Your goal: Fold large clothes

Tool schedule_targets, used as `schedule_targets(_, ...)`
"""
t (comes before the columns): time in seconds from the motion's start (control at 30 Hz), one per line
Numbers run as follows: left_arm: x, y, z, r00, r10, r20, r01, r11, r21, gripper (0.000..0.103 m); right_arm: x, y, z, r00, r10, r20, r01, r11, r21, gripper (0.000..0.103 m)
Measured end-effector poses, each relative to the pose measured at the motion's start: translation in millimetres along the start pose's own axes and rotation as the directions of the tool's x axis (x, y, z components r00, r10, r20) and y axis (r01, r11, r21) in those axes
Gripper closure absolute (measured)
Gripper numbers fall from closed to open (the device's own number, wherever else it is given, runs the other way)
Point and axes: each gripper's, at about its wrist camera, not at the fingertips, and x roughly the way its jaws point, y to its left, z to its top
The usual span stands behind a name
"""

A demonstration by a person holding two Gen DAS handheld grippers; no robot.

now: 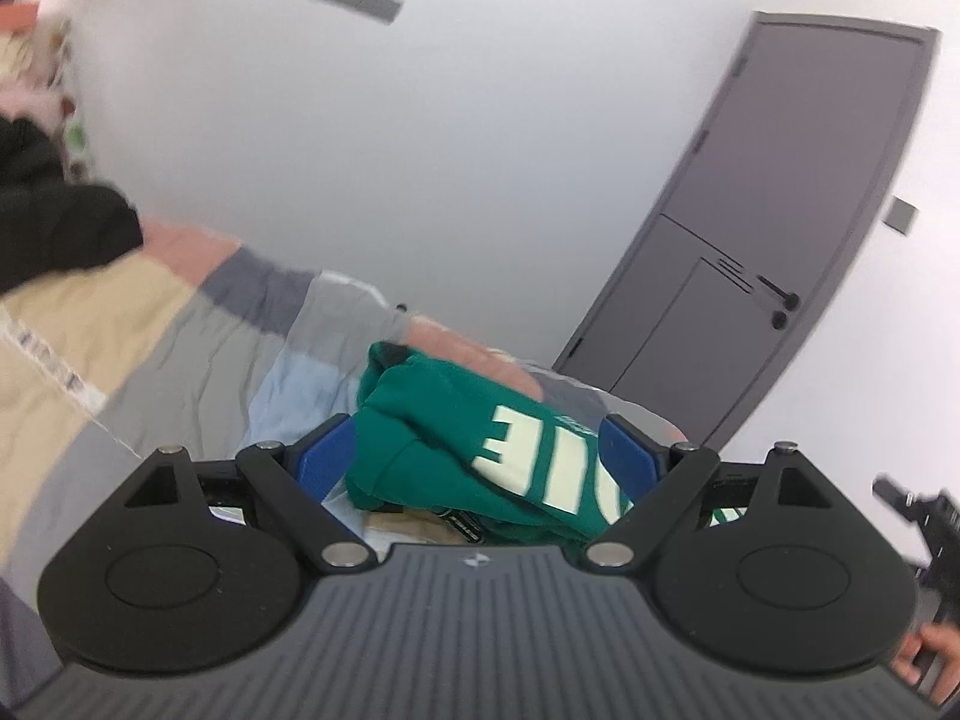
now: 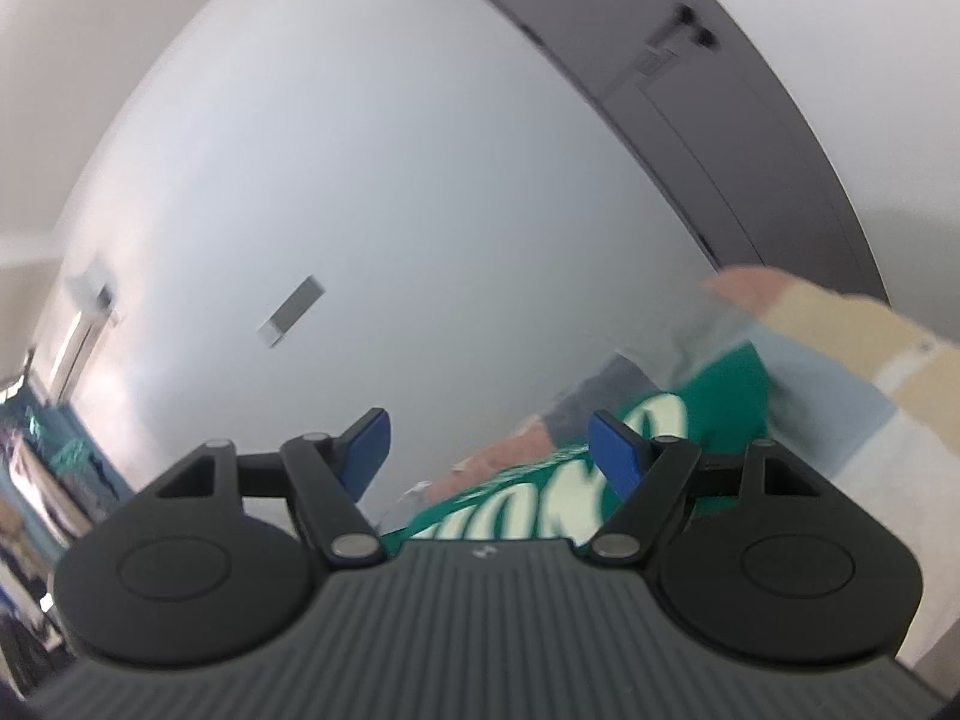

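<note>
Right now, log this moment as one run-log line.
left gripper: open | right gripper: open | green sweatshirt: folded on patchwork bedspread, not gripped

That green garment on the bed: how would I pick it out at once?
Start at the grey door, then drop to the patchwork bedspread of pastel blocks below it. The green garment lies bunched there, the only deep green item, with big cream letters.
</note>
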Motion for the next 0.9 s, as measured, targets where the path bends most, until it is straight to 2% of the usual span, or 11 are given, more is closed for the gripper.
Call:
schedule_targets(0.13,-42,-23,-1,0.999,-0.044,0.01,0.043,0.997,0.062,0.013,-28,46,-1,0.999,0.048,-0.008,-0.048,0.996,-0.075,0.027)
schedule_targets(0.37,-104,-51,-20,0.999,-0.031,0.017,0.027,0.979,0.202,0.013,-77,110,-28,0.997,0.08,-0.016,-0.082,0.963,-0.257,0.027)
schedule_targets(0.43,-117,-53,-28,0.999,-0.047,0.016,0.043,0.975,0.217,0.013,-91,124,-38,0.997,0.074,-0.023,-0.078,0.952,-0.296,0.027)
schedule_targets(0.63,-149,-59,-51,0.995,-0.091,0.045,0.078,0.968,0.238,0.013,-119,148,-69,0.998,0.06,-0.035,-0.069,0.923,-0.378,0.027)
schedule_targets(0.8,-162,-69,-69,0.997,-0.048,0.067,0.024,0.944,0.33,0.013,-131,163,-94,1.0,0.008,-0.026,-0.02,0.874,-0.485,0.027)
schedule_targets(0.9,-164,-69,-77,0.997,-0.03,0.071,0.003,0.936,0.351,0.013,-134,167,-103,0.999,-0.006,-0.036,-0.013,0.869,-0.495,0.027)
